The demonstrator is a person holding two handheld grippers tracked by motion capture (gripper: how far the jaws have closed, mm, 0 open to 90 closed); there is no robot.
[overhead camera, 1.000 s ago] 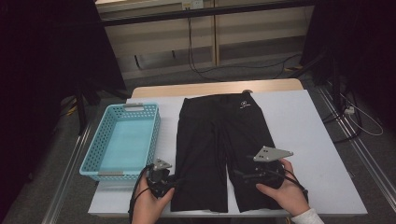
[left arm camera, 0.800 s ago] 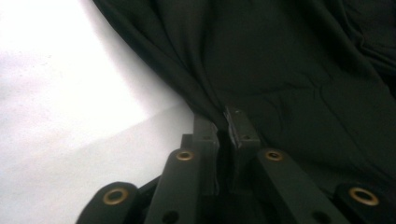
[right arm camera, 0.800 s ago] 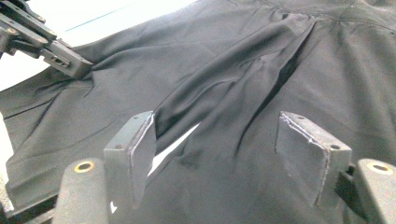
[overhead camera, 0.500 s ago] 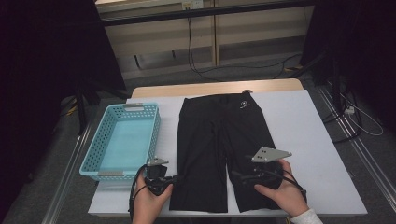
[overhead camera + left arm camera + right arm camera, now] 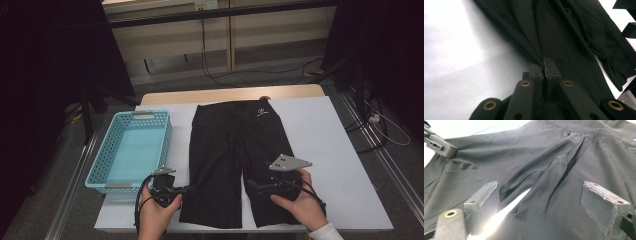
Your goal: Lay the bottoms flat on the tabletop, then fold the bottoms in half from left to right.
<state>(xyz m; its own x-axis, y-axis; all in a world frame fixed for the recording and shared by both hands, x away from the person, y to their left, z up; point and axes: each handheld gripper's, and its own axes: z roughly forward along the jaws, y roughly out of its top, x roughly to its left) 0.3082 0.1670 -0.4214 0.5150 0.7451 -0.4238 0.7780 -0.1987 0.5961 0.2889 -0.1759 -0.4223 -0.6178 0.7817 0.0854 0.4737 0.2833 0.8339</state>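
A pair of black shorts (image 5: 235, 160) is lying flat on the white table (image 5: 330, 140), waistband toward the far edge and both legs reaching toward the near edge where the person is standing. A small white logo (image 5: 260, 113) is showing near the waistband.

The left gripper (image 5: 186, 189) is sitting at the outer edge of the left leg, low on the table. In the left gripper view its jaws are standing pressed together with a fold of the shorts' fabric (image 5: 564, 37) pinched between the pads; the cloth is pulling up into a ridge that runs away from the grip.

The right gripper (image 5: 252, 186) is resting over the right leg, near the hem. Its jaws have just been opening and are now standing wide apart. In the right gripper view the shorts (image 5: 544, 170) are lying beneath and between the two pads (image 5: 482, 202), but the pads are not pressing on the fabric. The left gripper's closed tip (image 5: 445, 148) is showing at the upper left of that view, clamped on the far edge of the cloth.

A light blue basket (image 5: 131, 186) is sitting on the table just beside the shorts on the left, close to the left gripper. Cables (image 5: 215, 55) are trailing across the floor beyond the table.
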